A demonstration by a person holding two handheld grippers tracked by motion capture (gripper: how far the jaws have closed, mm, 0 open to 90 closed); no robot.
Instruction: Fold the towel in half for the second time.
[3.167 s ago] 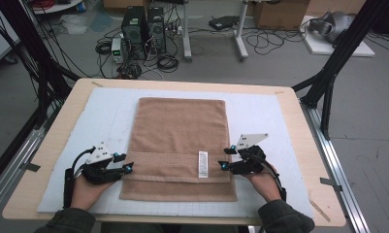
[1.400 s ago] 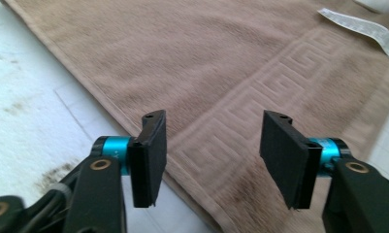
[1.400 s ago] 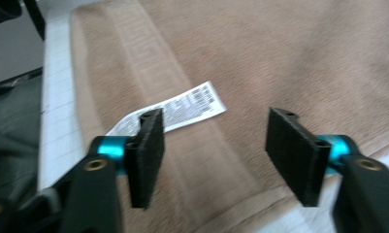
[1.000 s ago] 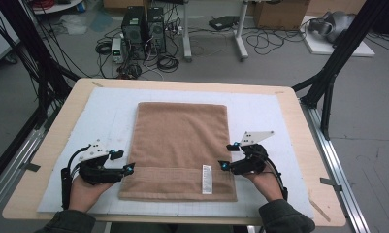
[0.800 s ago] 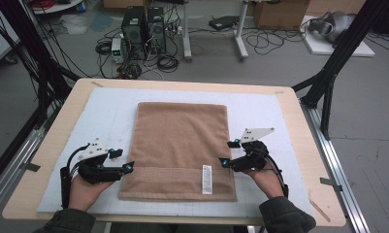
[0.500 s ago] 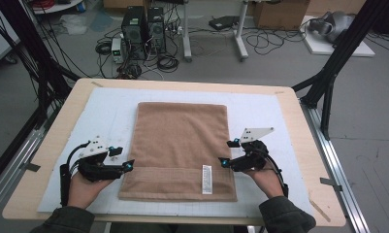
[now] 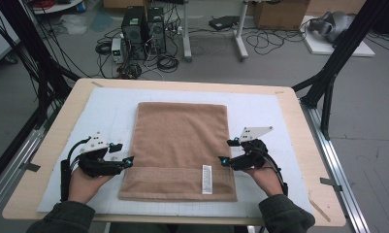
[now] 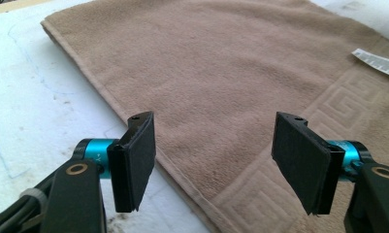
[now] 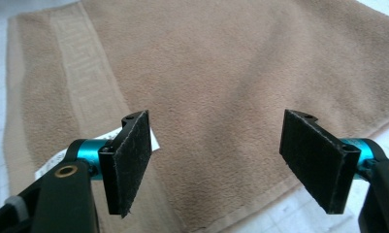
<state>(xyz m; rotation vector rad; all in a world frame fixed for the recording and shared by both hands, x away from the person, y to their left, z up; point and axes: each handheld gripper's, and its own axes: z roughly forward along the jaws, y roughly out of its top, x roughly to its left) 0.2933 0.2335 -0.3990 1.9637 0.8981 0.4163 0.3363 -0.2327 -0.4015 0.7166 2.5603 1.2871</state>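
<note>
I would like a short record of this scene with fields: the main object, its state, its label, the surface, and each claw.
object: brown towel
state: lying flat, spread out on the mat
label: white tag near the towel's near edge, toward the right
surface: white mat on a wooden table
left claw: open, at the towel's left edge
right claw: open, at the towel's right edge

Tan terry cloth towel [image 7: 181,141], soft and nubby, woven key-pattern band; matt white mat [image 7: 105,114] beneath; pale wood table [image 7: 299,121] edge.
</note>
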